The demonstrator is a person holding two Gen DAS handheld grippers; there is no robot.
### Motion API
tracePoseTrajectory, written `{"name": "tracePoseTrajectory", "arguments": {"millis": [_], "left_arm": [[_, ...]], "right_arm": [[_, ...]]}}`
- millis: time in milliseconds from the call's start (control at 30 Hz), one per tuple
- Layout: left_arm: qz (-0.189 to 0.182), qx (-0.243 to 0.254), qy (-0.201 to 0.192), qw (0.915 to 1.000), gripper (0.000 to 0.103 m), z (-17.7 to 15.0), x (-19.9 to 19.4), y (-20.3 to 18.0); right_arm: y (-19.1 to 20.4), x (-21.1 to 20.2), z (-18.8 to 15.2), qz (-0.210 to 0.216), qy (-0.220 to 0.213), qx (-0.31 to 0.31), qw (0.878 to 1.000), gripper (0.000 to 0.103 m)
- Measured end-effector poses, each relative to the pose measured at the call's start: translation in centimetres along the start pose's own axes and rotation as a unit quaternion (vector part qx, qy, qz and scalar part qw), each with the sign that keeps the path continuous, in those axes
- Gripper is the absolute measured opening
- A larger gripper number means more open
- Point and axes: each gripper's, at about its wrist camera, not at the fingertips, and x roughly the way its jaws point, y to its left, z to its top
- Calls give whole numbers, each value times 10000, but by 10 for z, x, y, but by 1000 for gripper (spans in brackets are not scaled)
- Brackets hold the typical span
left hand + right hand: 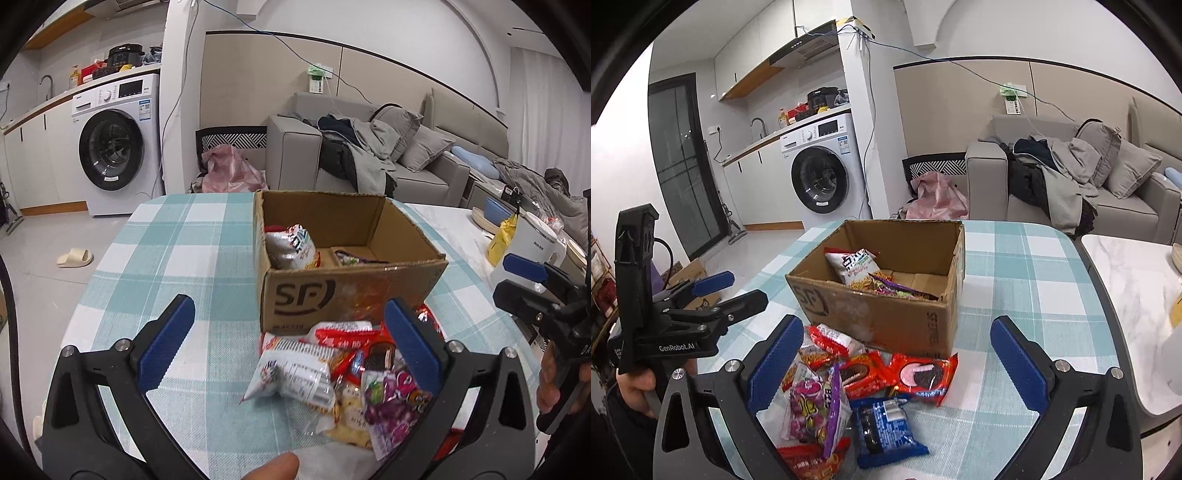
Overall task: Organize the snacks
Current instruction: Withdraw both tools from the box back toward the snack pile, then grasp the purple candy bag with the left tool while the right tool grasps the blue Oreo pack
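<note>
Between the left tool's spread fingers lies the snack pile (untouched); right tool likewise apart.

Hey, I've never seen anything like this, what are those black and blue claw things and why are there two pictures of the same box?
Each claw is a hand-held gripper with a camera on it, so each picture looks out along one tool's two blue-padded fingers. One view is from the left gripper, the other from the right gripper. Both are open and hold nothing. On the checked tablecloth stands a cardboard box with a few snack packets inside. In front of it lies a pile of loose packets, including a blue cookie pack. The left view shows a thumb at the bottom.
</note>
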Motion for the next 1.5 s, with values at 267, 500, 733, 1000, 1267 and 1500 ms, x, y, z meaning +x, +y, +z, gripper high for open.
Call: {"name": "tracePoseTrajectory", "arguments": {"millis": [267, 500, 733, 1000, 1267, 1500], "left_arm": [[66, 13, 91, 9999, 102, -21, -15, 2], [23, 107, 133, 9999, 102, -27, -16, -9], [-15, 195, 268, 9994, 102, -34, -5, -18], [-65, 201, 493, 9986, 102, -45, 17, -18], [-106, 209, 634, 9977, 102, -53, 30, -18], [-209, 235, 723, 9969, 102, -58, 34, -19]], "right_arm": [[2, -3, -22, -97, 198, -44, 9997, 103], [-1, 1, -39, -135, 427, -42, 9990, 103], [-2, 9, -51, -158, 650, -114, 9977, 103], [-6, 28, -64, -279, 1023, -207, 9941, 103], [-10, 48, -74, -327, 1352, -219, 9900, 103], [-10, 60, -80, -314, 1603, -291, 9861, 103]]}}
